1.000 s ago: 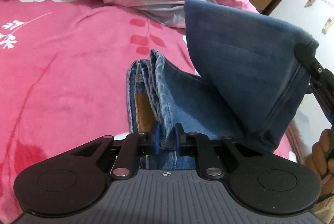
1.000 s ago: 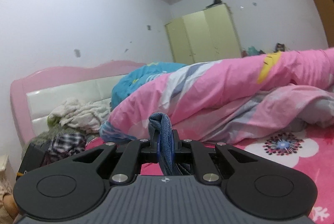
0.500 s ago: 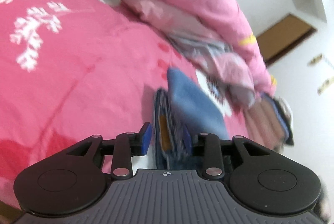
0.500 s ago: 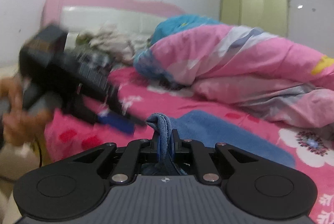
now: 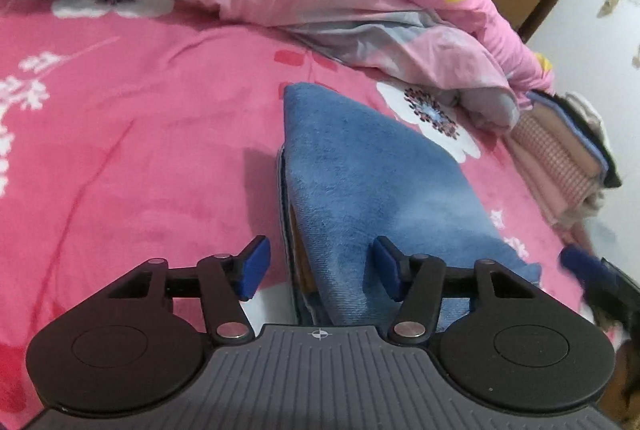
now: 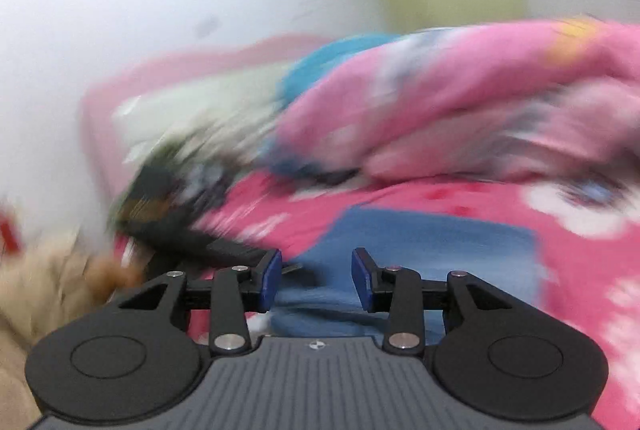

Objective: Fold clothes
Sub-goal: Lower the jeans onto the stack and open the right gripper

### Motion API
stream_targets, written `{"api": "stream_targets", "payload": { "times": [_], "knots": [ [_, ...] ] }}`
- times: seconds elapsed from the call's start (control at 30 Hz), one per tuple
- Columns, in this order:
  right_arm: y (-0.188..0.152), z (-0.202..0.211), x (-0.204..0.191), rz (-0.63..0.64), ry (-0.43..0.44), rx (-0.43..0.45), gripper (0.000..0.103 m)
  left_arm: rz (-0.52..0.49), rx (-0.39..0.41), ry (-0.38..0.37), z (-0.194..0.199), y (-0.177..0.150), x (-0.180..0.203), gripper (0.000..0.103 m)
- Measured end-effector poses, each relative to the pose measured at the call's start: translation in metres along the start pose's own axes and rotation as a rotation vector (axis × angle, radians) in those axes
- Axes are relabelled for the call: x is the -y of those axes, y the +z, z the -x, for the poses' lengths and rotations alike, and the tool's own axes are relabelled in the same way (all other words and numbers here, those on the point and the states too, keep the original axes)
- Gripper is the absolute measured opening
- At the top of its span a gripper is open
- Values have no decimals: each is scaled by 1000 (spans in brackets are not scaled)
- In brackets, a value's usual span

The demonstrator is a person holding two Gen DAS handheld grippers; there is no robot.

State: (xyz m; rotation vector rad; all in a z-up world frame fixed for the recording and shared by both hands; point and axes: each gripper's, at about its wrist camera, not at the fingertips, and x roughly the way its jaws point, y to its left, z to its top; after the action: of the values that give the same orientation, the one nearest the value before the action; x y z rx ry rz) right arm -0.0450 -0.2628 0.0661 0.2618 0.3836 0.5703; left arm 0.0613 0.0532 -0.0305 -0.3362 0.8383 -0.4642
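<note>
Left wrist view: folded jeans [image 5: 360, 189] lay on pink bedsheet [image 5: 140, 149]; left gripper [image 5: 320, 270], jaws just opening, straddled them unpressed. Right gripper [image 6: 316, 276] likewise parted, jeans released.

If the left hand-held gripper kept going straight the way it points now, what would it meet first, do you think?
Most likely the folded jeans: the left hand-held gripper, jaws just opened and pads clear of the cloth, points along them. Depth is uncertain, but beyond lies the pink bedsheet.
</note>
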Motion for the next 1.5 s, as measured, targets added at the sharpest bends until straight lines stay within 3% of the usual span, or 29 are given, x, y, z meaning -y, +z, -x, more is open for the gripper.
{"api": "stream_targets", "payload": {
  "times": [0.07, 0.13, 0.17, 0.27, 0.33, 0.4, 0.47, 0.6, 0.67, 0.8, 0.87, 0.93, 0.97, 1.03, 1.1, 1.2, 1.3, 1.4, 1.5],
  "knots": [
    [0, 20, 32, -131, -73, 44, 38, -5, -1, 1, 0, 1, -1, 56],
    [-8, 26, 48, -174, -113, 34, 29, -19, 1, 5, 0, 1, 0, 56],
    [-13, 26, 51, -173, -122, 15, 28, -29, 4, 5, 0, 0, 1, 56],
    [-50, -3, 52, -108, -149, -168, 26, -12, 1, -17, -2, -1, -6, 56],
    [-69, -8, 46, -46, -178, -162, 25, 39, -10, -49, -4, -2, -15, 56],
    [-62, -6, 38, 3, -189, -175, 25, 69, -9, -70, -4, -3, -20, 56],
    [-47, 3, 42, -13, -144, -144, 25, 67, -8, -73, -3, -2, -21, 56],
    [-14, 22, 45, -52, -33, 18, 25, 69, -9, -81, -1, 0, -23, 57],
    [-1, 13, 42, -33, -26, 68, 25, 66, -6, -76, 3, 1, -23, 59],
    [14, -20, 32, 25, -58, 88, 25, -77, 50, 25, 24, 7, -1, 59],
    [7, -43, 31, 23, -52, 26, 25, -152, 95, 73, 35, 14, 12, 59],
    [-21, -87, 40, -39, -38, -180, 25, -198, 145, 59, 39, 26, 27, 59],
    [-37, -97, 43, -74, -49, -217, 24, -210, 154, 35, 36, 34, 34, 60],
    [-43, -96, 40, -76, -59, -173, 24, -232, 151, -1, 22, 49, 49, 61],
    [-39, -95, 44, -109, -51, -182, 24, -253, 115, -21, -1, 63, 60, 62],
    [-37, -89, 50, -143, -26, -182, 25, -264, 36, 28, -46, 72, 63, 62],
    [-33, -68, 55, -132, 15, -160, 26, -220, 11, 54, -70, 68, 42, 60],
    [-17, -34, 78, -203, 28, -69, 27, -225, 53, 9, -67, 60, 30, 60],
    [-7, -13, 128, -426, -19, -27, 28, -266, 81, -6, -68, 53, 28, 60]
  ]
}}
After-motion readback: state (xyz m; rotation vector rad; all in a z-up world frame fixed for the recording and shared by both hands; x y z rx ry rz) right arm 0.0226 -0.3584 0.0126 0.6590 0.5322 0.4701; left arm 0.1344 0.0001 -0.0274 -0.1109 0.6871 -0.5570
